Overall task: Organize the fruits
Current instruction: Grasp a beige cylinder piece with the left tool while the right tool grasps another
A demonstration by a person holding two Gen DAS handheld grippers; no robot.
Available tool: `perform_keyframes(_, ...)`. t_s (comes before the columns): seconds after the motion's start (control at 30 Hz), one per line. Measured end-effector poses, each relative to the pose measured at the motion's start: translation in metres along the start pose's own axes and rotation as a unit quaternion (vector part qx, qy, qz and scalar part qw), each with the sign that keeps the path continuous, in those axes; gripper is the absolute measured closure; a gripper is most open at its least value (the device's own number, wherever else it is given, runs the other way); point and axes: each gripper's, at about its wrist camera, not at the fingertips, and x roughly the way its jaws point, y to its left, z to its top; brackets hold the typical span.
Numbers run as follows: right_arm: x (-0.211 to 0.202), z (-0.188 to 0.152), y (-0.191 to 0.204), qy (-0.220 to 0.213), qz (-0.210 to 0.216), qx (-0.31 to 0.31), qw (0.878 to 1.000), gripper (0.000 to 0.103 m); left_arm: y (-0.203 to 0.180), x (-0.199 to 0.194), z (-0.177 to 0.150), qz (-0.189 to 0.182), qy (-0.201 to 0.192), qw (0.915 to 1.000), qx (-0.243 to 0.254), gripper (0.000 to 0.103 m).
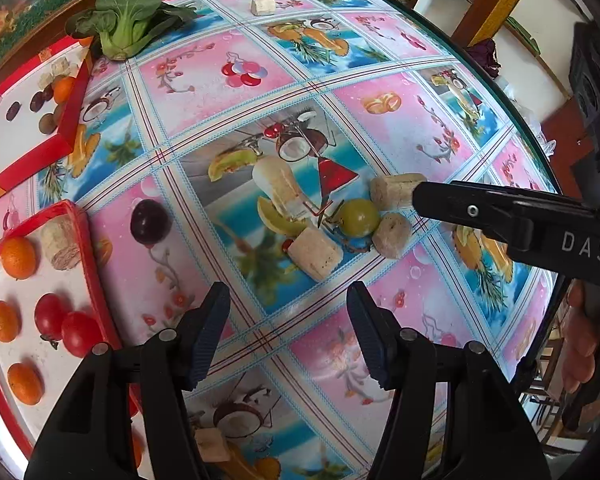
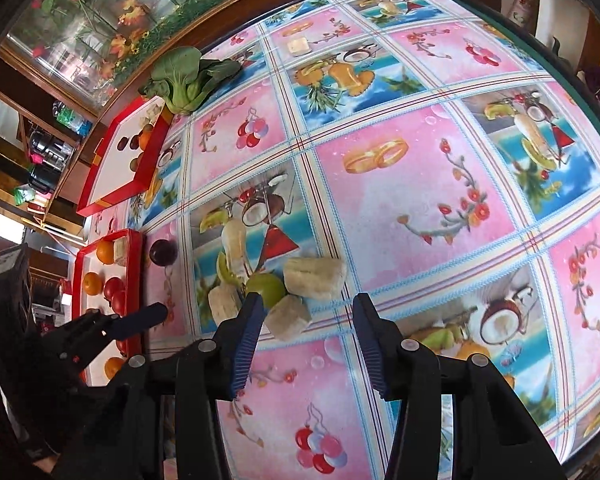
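So the cluster in the middle of the bench (image 1: 400, 128) is what matters here: a green fruit (image 1: 358, 217) with pale banana chunks (image 1: 315, 253) packed around it, sitting center-right in the left wrist view and just above the fingertips in the right wrist view. The right claw (image 2: 306, 312) has its jaws wide apart with nothing in them, and its left finger is right up against the green fruit (image 2: 269, 287). The left claw (image 1: 288, 300) is open and empty too, hanging back at the bottom of its frame.

My guess on handling: the banana pieces (image 2: 315, 276) look soft and mushy, so a hard squeeze would probably squash them. I'd pinch across the short round sides, gently. The green one looks smooth, firm and round, so likely to roll or squirt out; grab it across the widest part.

A dark plum (image 1: 151, 222) sits alone near the red tray (image 1: 85, 232) at lower left, which holds oranges (image 1: 18, 258) and tomatoes (image 1: 51, 315).
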Motion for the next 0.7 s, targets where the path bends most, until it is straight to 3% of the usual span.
perform_keyframes(0.37,0.033,0.019,-0.006,0.032,0.008,0.036,0.999,0.062,-0.007,0.025,0.009,0.012,0.018,0.9998,-0.002,0.044)
perform_keyframes(0.57,0.038,0.021,-0.006,0.038,0.005,0.025,0.999,0.062,-0.006,0.028,0.011,0.009,0.016,0.9998,-0.009,0.044)
perform_keyframes(0.7,0.037,0.02,-0.004,0.036,0.001,0.01,0.999,0.063,-0.009,0.028,0.014,-0.003,0.014,0.9999,-0.006,0.06)
